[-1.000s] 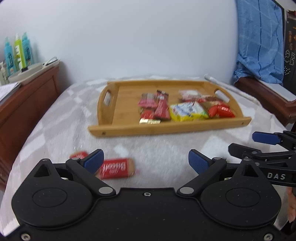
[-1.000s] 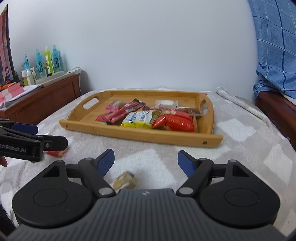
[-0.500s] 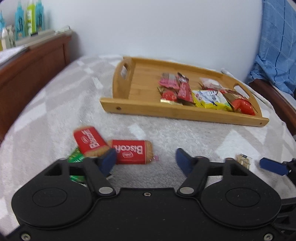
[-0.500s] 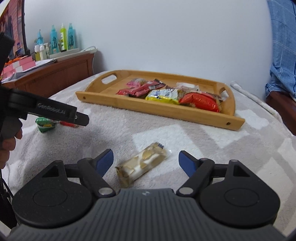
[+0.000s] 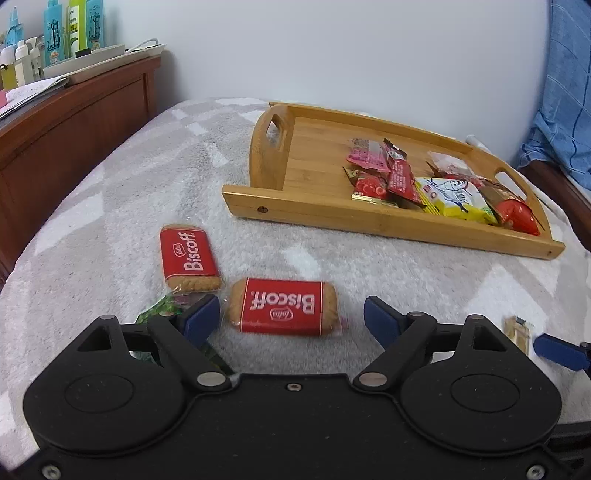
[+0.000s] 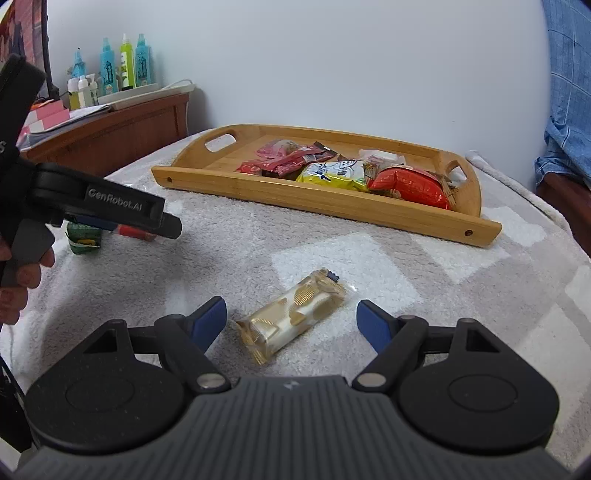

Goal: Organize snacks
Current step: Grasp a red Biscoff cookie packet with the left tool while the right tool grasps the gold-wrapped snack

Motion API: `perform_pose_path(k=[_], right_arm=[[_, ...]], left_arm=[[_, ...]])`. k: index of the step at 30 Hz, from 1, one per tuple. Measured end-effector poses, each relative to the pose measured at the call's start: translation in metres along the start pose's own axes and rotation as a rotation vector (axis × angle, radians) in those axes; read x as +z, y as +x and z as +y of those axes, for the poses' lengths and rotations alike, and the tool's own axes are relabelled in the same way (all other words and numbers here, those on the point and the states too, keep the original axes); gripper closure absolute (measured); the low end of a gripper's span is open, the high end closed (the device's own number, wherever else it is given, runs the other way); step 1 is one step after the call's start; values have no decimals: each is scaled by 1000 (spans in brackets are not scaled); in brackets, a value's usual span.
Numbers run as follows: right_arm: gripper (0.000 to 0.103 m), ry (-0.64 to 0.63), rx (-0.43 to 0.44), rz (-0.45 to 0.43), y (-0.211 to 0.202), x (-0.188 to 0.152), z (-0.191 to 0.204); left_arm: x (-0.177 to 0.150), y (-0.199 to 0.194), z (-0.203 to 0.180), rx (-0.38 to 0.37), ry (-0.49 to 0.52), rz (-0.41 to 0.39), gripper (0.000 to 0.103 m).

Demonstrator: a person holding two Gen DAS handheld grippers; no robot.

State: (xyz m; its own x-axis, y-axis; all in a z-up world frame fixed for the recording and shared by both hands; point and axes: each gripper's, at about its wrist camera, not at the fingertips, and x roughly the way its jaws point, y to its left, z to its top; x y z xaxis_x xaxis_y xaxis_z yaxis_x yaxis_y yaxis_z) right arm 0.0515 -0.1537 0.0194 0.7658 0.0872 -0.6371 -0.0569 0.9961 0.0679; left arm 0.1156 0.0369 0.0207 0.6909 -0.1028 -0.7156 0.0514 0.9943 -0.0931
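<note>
A wooden tray (image 5: 388, 221) with several snack packets stands on the grey blanket; it also shows in the right wrist view (image 6: 332, 201). My left gripper (image 5: 291, 319) is open, its fingers on either side of a red Biscoff packet (image 5: 282, 312). A second Biscoff packet (image 5: 188, 258) lies to the left, and a green packet (image 5: 162, 312) is partly hidden behind my left finger. My right gripper (image 6: 291, 321) is open around a gold-and-white wrapped snack (image 6: 291, 317) lying on the blanket.
A wooden dresser (image 5: 74, 110) with bottles (image 5: 70, 26) stands at the left. A blue cloth (image 5: 569, 92) hangs at the right. The left gripper's body (image 6: 103, 206) crosses the left of the right wrist view, above the green packet (image 6: 83, 240).
Both grippers have moved forward and down towards the blanket. The Biscoff packet now sits between my left fingers, and the gold snack between my right fingers.
</note>
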Motion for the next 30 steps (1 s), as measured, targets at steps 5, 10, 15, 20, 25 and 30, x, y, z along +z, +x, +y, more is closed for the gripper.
perform_pose_path(k=[5, 10, 15, 20, 25, 30], right_arm=[[16, -13, -8, 1, 2, -1, 2], [21, -25, -5, -1, 2, -1, 5], [40, -41, -9, -6, 0, -1, 6], [55, -50, -11, -26, -3, -1, 8], [66, -30, -17, -37, -4, -1, 6], [72, 7, -34, -55, -7, 1, -2]], left_arm=[[-2, -1, -10, 4, 53, -10, 37], [-5, -7, -18, -38, 83, -9, 40], [-6, -14, -23, -81, 68, -4, 42], [-7, -21, -30, -107, 76, -12, 42], [-5, -26, -37, -111, 92, -23, 42], [-2, -30, -40, -120, 97, -34, 43]])
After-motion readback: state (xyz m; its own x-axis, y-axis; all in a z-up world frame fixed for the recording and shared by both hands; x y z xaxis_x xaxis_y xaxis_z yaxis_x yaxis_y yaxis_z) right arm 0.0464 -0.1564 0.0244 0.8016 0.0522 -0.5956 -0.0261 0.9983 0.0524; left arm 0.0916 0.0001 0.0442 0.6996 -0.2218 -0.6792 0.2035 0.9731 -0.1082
